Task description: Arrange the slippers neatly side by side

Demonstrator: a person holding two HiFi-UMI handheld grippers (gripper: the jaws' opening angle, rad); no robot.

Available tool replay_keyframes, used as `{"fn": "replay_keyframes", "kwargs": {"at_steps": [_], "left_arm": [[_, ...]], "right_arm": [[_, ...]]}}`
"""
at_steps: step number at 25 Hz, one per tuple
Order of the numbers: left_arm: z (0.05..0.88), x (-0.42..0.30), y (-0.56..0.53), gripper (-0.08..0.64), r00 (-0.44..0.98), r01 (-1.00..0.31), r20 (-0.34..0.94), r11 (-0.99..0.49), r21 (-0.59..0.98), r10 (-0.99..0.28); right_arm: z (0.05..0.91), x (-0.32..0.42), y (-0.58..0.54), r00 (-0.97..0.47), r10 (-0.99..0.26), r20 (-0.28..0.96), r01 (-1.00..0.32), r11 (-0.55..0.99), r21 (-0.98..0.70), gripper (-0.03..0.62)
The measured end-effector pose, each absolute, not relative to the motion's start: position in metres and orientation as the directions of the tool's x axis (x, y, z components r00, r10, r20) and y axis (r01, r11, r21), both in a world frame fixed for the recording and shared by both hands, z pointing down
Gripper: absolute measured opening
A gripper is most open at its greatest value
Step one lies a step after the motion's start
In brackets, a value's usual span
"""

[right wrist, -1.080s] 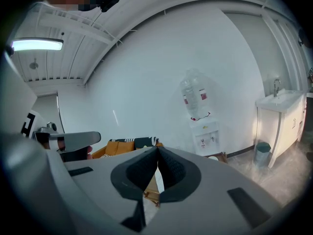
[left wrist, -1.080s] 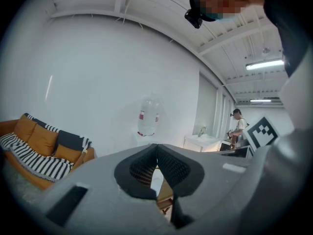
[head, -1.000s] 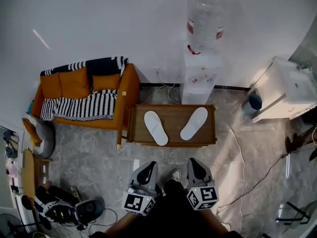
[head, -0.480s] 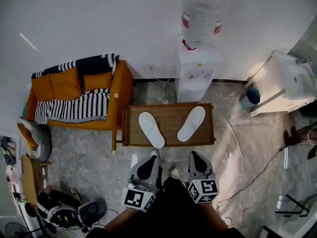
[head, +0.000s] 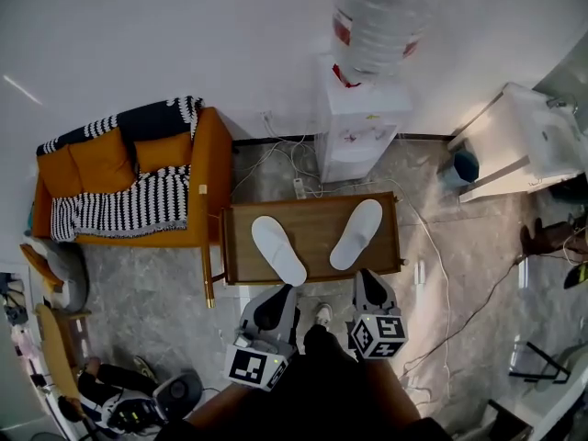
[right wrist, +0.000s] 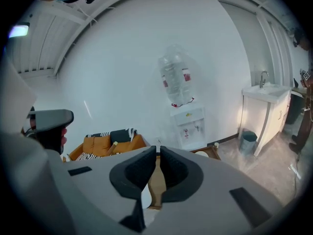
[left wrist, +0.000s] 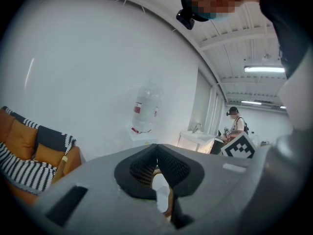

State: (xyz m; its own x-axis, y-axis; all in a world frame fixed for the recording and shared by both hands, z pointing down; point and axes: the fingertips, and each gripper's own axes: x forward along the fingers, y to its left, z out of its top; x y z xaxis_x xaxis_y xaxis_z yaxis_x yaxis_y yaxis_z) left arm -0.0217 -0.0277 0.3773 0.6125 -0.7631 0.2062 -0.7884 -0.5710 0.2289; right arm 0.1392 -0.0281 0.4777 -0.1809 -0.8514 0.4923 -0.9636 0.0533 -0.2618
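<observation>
Left tool (head: 281, 294): jaws together, nothing in them, hovering at near edge of low brown wooden counter (head: 317, 274). Right tool (head: 367, 278): same deal, jaws pretty much closed, empty, touching nothing. Past them on counter: two flat white cloth slippers, splayed in V, well apart; left slipper (head: 278, 250), right slipper (head: 356, 234). Guessing they're light, floppy, thin-soled, so probably slide easy on wood. Pinch heel edge or upper band, or just nudge from side.

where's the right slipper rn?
Head view: the right slipper lies on the right half of the wooden table, apart from the left slipper, just beyond the right hand-held gripper.
</observation>
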Motion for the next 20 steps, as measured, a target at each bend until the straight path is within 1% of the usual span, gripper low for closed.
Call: {"fn": "replay_keyframes", "kwargs": {"at_steps": [8, 16, 18, 20], "left_arm": [[0.397, -0.022, -0.059, 0.017, 0.628, -0.777, 0.237, -0.584, 0.235, -0.741], [0.420, -0.029, -0.074, 0.017, 0.631, -0.776, 0.305, -0.580, 0.249, -0.713], [0.426, -0.031, -0.075, 0.017, 0.634, -0.773, 0.322, -0.584, 0.248, -0.703], [0.431, -0.031, -0.077, 0.017, 0.636, -0.771, 0.328, -0.585, 0.250, -0.698]], "right_arm": [[0.548, 0.152, -0.063, -0.134, -0.788, 0.601, -0.965, -0.033, -0.259, 0.015], [0.633, 0.173, -0.086, -0.083, -0.712, 0.697, -0.940, -0.177, -0.293, 0.017], [0.652, 0.177, -0.093, -0.078, -0.697, 0.713, -0.929, -0.209, -0.305, 0.025], [0.671, 0.180, -0.098, -0.076, -0.679, 0.730, -0.919, -0.236, -0.315, 0.068]]}}
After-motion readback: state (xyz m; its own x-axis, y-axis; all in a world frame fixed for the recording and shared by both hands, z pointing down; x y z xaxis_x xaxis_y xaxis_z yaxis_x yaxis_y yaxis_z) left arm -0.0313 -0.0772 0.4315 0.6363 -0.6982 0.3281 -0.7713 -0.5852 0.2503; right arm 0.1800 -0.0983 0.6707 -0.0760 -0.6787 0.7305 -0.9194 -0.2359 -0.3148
